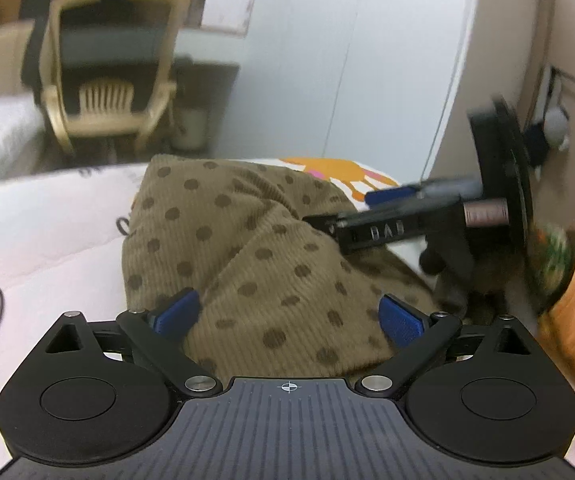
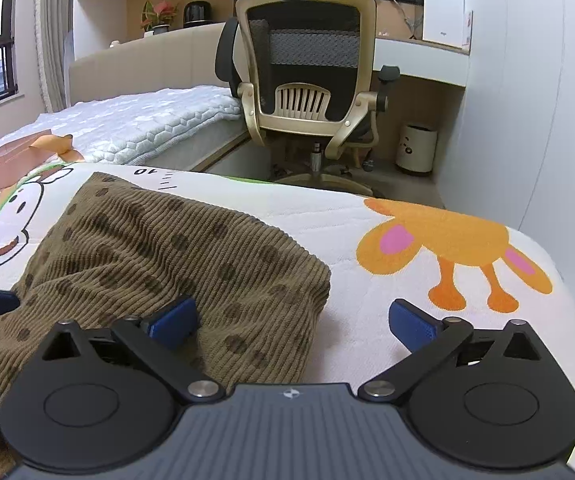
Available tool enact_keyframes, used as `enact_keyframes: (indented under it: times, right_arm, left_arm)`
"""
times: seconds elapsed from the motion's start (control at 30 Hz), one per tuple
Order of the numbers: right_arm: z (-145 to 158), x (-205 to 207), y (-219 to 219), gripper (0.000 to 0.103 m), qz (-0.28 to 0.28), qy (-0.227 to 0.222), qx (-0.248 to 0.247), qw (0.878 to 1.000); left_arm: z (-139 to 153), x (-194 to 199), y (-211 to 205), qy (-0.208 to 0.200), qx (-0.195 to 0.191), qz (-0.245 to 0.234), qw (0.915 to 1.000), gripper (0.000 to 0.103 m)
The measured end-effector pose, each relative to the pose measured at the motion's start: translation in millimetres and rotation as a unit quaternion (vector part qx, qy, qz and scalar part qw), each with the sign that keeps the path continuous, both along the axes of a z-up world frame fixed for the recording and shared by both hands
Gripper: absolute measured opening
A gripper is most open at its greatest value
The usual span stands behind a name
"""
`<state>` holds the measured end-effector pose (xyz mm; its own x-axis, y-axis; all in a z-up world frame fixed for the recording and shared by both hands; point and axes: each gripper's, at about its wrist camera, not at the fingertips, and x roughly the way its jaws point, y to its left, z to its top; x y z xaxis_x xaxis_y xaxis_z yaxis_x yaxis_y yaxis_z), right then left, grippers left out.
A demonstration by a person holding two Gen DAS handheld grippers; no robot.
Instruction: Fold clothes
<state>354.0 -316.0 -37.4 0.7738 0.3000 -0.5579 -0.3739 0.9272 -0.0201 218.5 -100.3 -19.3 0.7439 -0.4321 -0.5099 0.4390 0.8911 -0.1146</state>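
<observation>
Garment point(image 2: 175, 256): brown dotted corduroy, lay centre-left of frame on cartoon-print bed point(image 2: 367, 220) | left tongs point(image 1: 289, 316): spread wide over it | right tongs point(image 2: 293, 320): released, straddling its right edge

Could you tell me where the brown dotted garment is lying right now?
The brown dotted garment lies on the cartoon-print mat, left of the orange animal print in the right wrist view.

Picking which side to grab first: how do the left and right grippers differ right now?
The left gripper has brown dotted cloth across its whole gap; the right gripper straddles the cloth's edge, one finger over cloth, the other over the white cartoon mat. Both are open, gripping nothing.
</observation>
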Motion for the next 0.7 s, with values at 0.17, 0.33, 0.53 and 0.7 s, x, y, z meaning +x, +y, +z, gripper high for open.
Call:
enact_keyframes:
  times: [0.17, 0.33, 0.53, 0.7]
  right_arm:
    - [0.8, -4.0, 2.3, 0.103, -0.002, -0.012, -0.008, 1.0]
    - [1.2, -7.2, 5.3, 0.103, -0.001, -0.02, -0.015, 1.0]
    - [1.7, -12.8, 12.2, 0.103, 0.022, -0.011, -0.007, 1.0]
    - [2.5, -23.4, 20.1, 0.103, 0.019, -0.033, -0.03, 0.999]
  left_arm:
    - [1.1, -1.5, -1.8, -0.004, 0.001, 0.007, 1.0, 0.101]
    - [0.3, -5.0, -4.5, -0.008, 0.003, 0.016, 0.9998, 0.101]
    - [0.8, -19.2, 0.3, -0.003, -0.001, 0.029, 0.9996, 0.103]
    - [5.9, -24.3, 10.4, 0.008, -0.021, 0.024, 0.9995, 0.103]
